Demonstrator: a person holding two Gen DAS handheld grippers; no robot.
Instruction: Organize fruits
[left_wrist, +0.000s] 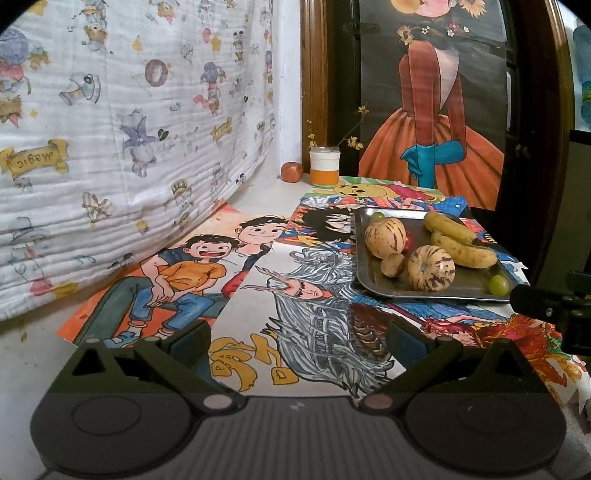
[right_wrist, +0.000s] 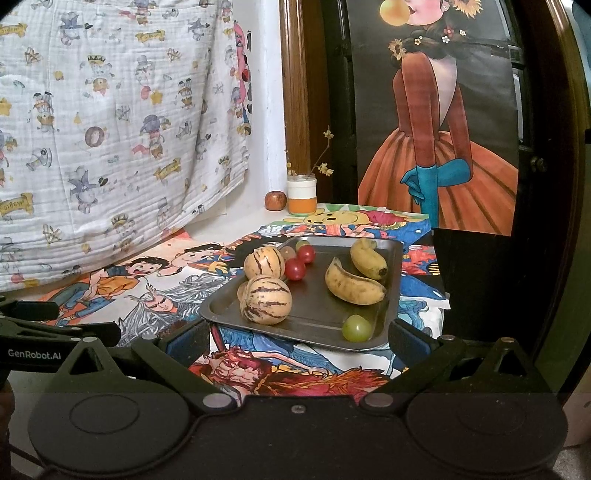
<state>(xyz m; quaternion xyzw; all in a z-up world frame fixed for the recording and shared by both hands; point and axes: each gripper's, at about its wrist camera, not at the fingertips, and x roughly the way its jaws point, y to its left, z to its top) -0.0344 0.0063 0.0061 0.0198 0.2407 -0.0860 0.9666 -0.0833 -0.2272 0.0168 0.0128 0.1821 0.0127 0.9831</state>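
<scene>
Right gripper: the right gripper (right_wrist: 299, 338) hangs with its fingers spread wide and nothing between them, just short of the near edge of the tray (right_wrist: 393, 288).
Left gripper: the left gripper (left_wrist: 299, 338) is likewise spread and empty, low over the drawings (left_wrist: 314, 295), with the tray ahead and to its right.
Fruit: all of it lies on the tray. A green grape (right_wrist: 356, 328) sits in the near corner, two striped melons (right_wrist: 266, 299) along the left side, two bananas (right_wrist: 354, 283) on the right, and cherry tomatoes (right_wrist: 294, 268) toward the back.
Handling: the grape and tomatoes look small, smooth and easily crushed, so a light pinch across the middle would suit them. They would probably roll on the metal.
Melons: round and firm-looking, likely the heaviest pieces. They seem to need nearly the full spread, taken across the widest part.
Bananas: soft and spotted, best taken across the middle, gently.
Surroundings: a jar (right_wrist: 302, 194) with twigs and an apple (right_wrist: 275, 200) stand by the back wall, well apart from the tray. A printed cloth (right_wrist: 110, 129) hangs at left.
Obstacles: the tray's raised rim lies between the right fingers and the grape, and the fruits lie close together.
</scene>
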